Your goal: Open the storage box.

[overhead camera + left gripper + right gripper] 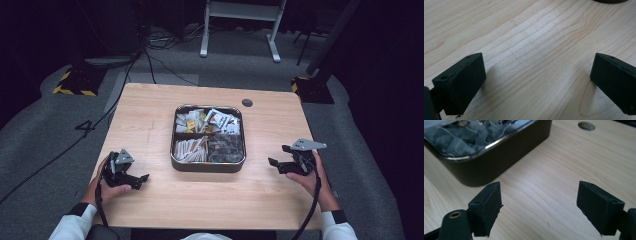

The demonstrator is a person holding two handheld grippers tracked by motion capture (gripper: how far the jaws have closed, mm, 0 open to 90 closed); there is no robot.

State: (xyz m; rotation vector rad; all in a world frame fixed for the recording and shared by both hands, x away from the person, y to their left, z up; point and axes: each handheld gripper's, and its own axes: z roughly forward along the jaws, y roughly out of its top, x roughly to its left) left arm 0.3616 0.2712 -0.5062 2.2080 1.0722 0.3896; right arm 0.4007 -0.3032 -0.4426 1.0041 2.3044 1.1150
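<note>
Both grippers, left (141, 178) and right (274, 163), rest on the desk (150, 110) with fingers released, flanking the divided tray (207, 166) of tea sachets, ready to reach in.

A dark four-compartment tray (207, 166) of tea bags and packets sits mid-table.

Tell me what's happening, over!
Left gripper open, empty, low over the table. Right gripper open, empty, right of the tray. Tray untouched, packets inside. Nothing in the way.
</note>
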